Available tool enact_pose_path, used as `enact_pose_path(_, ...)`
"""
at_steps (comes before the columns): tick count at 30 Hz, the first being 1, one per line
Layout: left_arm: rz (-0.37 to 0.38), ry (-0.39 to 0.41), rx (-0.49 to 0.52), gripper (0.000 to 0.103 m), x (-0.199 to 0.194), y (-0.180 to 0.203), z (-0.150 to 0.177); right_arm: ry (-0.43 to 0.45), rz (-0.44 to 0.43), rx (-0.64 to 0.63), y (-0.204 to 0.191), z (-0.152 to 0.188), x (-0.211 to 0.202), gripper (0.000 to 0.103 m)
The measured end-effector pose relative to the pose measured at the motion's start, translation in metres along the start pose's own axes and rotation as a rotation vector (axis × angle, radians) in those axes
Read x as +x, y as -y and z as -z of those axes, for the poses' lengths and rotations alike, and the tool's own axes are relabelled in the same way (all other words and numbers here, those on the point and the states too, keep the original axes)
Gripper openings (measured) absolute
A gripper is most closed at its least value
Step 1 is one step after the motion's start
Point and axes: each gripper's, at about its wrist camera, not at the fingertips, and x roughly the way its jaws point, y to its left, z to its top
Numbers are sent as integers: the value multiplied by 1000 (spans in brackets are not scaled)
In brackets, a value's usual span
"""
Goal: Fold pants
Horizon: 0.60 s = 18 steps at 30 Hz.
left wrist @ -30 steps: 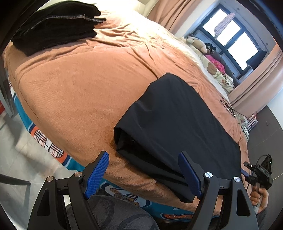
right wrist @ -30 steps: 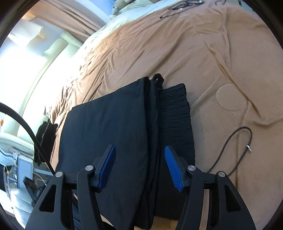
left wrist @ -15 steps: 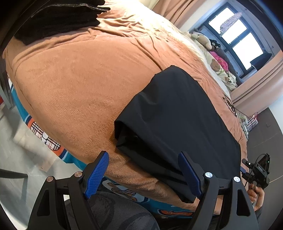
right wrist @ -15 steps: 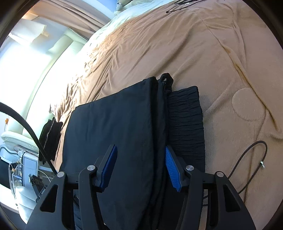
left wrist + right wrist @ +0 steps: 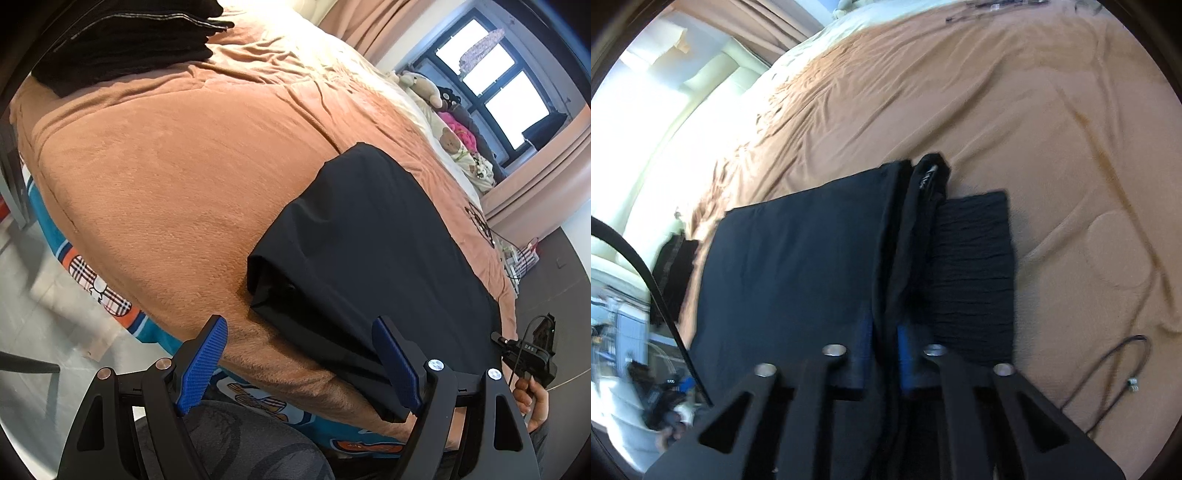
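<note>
Your right gripper has just closed, pinching a ridge of the black pants near the waistband; your left gripper hangs spread and empty over their near edge. The pants lie part-folded on the brown blanket (soft, light, likely slippery). Pinch through every layer at the edges, or only the top one will lift.

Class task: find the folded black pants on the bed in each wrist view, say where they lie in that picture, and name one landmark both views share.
Left wrist view: black pants right of centre, near the bed's front edge.
Right wrist view: black pants centre-left, a fold pinched in the right gripper.
Shared landmark: the stack of dark clothes on the brown blanket.
</note>
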Motion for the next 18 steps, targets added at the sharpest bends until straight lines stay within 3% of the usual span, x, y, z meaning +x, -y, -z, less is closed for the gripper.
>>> enact_pose_path(11, -5, 5, -2, 82, -1, -3, 2, 85, 54, -51, -9, 12, -36, 3)
enact_pose_path(18, 2, 3, -10, 82, -1, -1, 4, 87, 84, -47, 0, 20, -54, 3)
